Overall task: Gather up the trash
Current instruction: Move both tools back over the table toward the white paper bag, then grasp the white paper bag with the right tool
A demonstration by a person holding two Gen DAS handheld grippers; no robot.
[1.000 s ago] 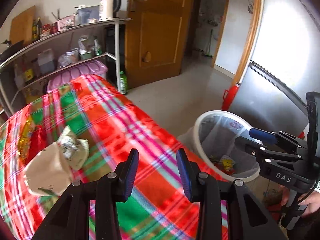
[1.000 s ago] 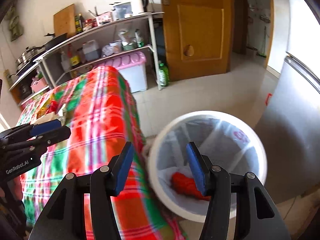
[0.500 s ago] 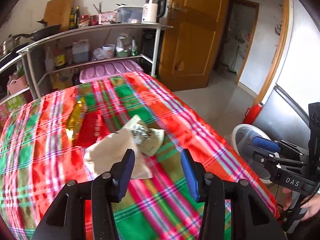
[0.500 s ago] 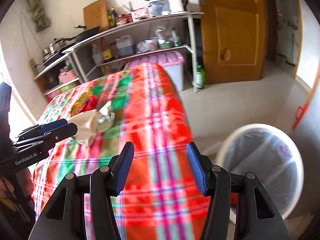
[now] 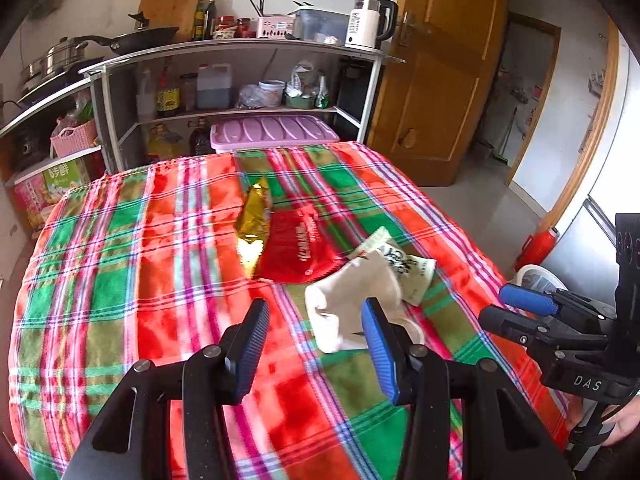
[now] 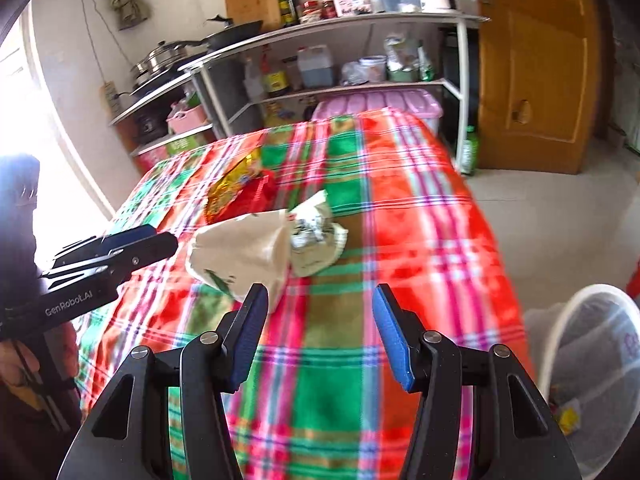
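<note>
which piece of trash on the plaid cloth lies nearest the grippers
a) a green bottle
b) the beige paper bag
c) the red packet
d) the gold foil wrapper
b: the beige paper bag lies just ahead of the left gripper, while the red packet and the gold foil wrapper lie farther back on the cloth.

Bench (image 5: 120,280) wore a red/green plaid cloth. Behind it stood a metal shelf unit (image 5: 240,46) w/ bottles, a white kettle (image 5: 366,22) & a pan (image 5: 144,36) on top; lilac storage bin (image 5: 272,132) below. Wooden door (image 5: 444,72) at right, pale tiled floor (image 6: 560,216), white walls. Bright daylight came in at left (image 6: 16,80).
</note>
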